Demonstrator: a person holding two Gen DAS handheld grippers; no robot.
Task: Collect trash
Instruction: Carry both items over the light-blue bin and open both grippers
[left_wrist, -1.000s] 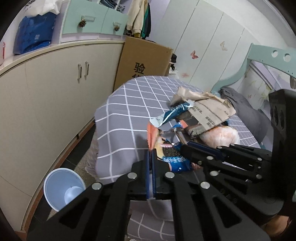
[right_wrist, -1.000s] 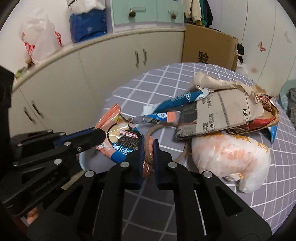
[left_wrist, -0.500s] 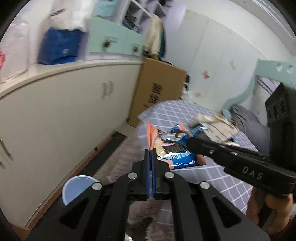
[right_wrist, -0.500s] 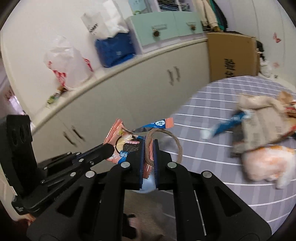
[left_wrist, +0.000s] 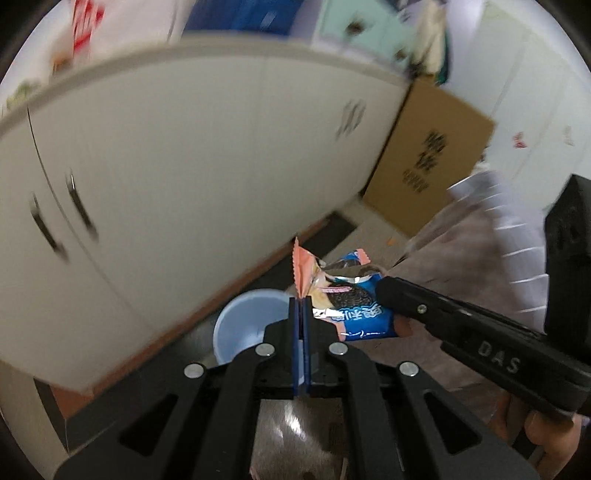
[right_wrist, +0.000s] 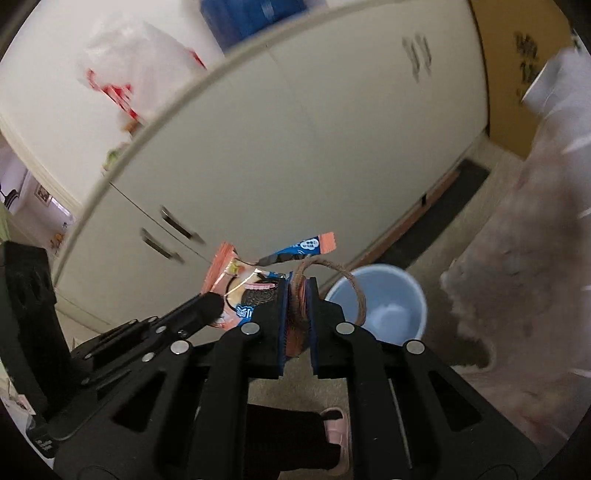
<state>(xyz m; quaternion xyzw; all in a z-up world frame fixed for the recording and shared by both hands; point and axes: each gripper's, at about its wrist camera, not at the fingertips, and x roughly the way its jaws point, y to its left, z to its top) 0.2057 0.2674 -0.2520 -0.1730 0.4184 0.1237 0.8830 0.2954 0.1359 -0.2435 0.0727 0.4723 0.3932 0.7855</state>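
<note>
My left gripper (left_wrist: 300, 301) is shut on the pink edge of a blue and pink cookie wrapper (left_wrist: 343, 295), held in the air above the floor. The same wrapper (right_wrist: 240, 291) shows in the right wrist view. My right gripper (right_wrist: 297, 284) is shut on the wrapper's other edge together with a thin brown ring (right_wrist: 343, 284). A light blue trash bin (left_wrist: 243, 328) stands on the floor just below and left of the wrapper; in the right wrist view the bin (right_wrist: 388, 306) lies right of my fingers.
Cream cabinets (left_wrist: 166, 177) line the wall behind the bin. A brown cardboard box (left_wrist: 432, 166) leans at the right. The checked grey tablecloth (left_wrist: 491, 236) hangs at the right edge. A foot in a pink slipper (right_wrist: 336, 432) is below.
Both grippers have carried the wrapper and ring off the table, leftward and down toward the blue bin. The table's trash pile has left both views.
</note>
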